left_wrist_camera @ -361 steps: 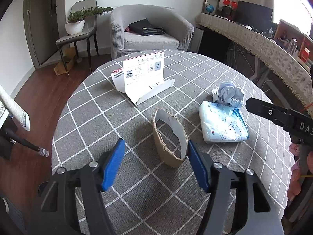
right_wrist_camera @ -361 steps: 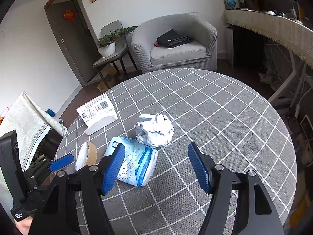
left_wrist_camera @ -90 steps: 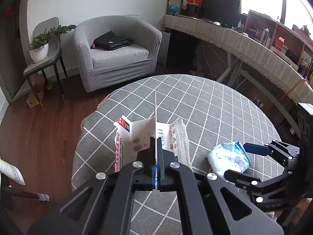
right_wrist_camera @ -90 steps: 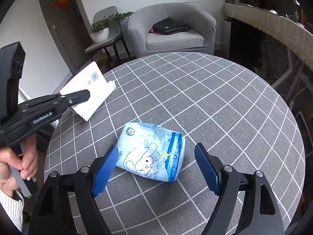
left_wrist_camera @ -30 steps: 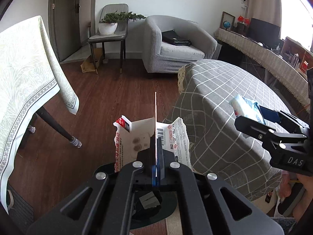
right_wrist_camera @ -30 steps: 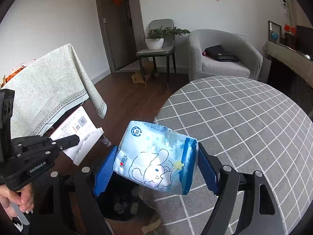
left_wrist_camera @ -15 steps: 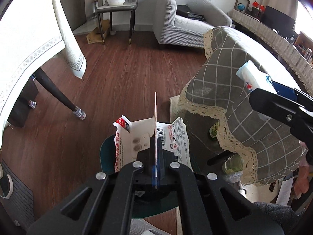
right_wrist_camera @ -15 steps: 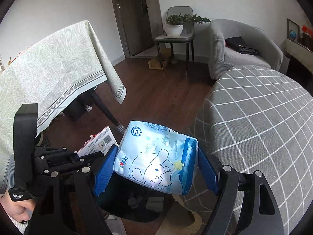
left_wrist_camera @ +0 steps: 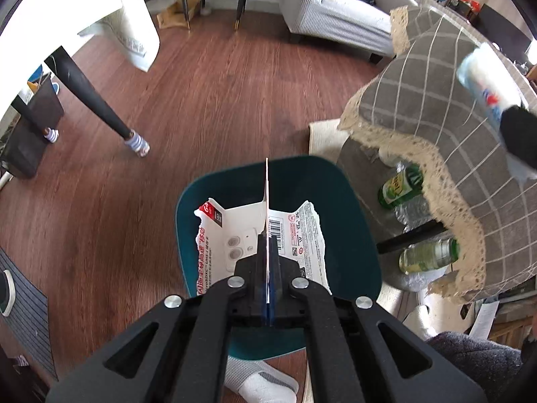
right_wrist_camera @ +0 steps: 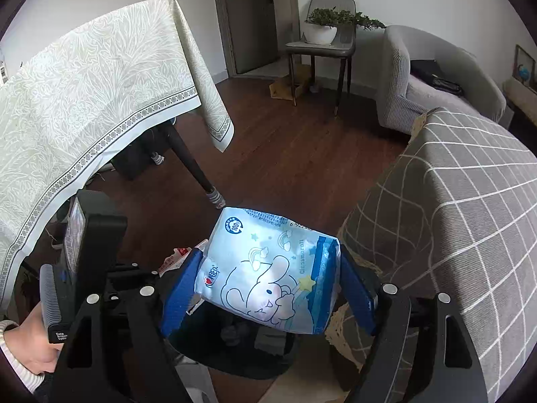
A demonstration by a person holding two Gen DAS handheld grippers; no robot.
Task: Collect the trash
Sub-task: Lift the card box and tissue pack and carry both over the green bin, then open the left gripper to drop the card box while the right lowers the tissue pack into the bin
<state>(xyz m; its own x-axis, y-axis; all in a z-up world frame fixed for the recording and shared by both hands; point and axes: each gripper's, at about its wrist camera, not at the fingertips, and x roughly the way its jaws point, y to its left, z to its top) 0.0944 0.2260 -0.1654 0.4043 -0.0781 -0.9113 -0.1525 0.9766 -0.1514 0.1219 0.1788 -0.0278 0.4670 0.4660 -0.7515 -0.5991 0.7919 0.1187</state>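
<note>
The left tongs (left_wrist_camera: pixel 267 288) are clenched on a torn white cardboard package (left_wrist_camera: pixel 235 235) printed with red lettering and a barcode, gripping it edge-on so one flap stands up between the pads. They point steeply down, and the package hangs right above the open mouth of a dark teal trash bin (left_wrist_camera: pixel 349 201) standing on the wooden floor (left_wrist_camera: pixel 201 100).

The right tongs (right_wrist_camera: pixel 268 288) grasp a light blue tissue pack (right_wrist_camera: pixel 268 268) with a cartoon rabbit on it, squeezed between the two blue pads. From the right wrist view the pack is over the dark bin (right_wrist_camera: pixel 235 362), with some scraps visible inside, though what they are I cannot tell. A hand (right_wrist_camera: pixel 30 346) in a pale sleeve holds the left tool's handle at the lower left.

Just beside the bin stands the round surface, draped in a grey checked cloth (left_wrist_camera: pixel 436 84) with a lace fringe. Under its hem sit several plastic bottles (left_wrist_camera: pixel 399 188). Another table under a pale patterned cloth (right_wrist_camera: pixel 84 100) stands across the floor, and a grey armchair (right_wrist_camera: pixel 419 77) is against the far wall.
</note>
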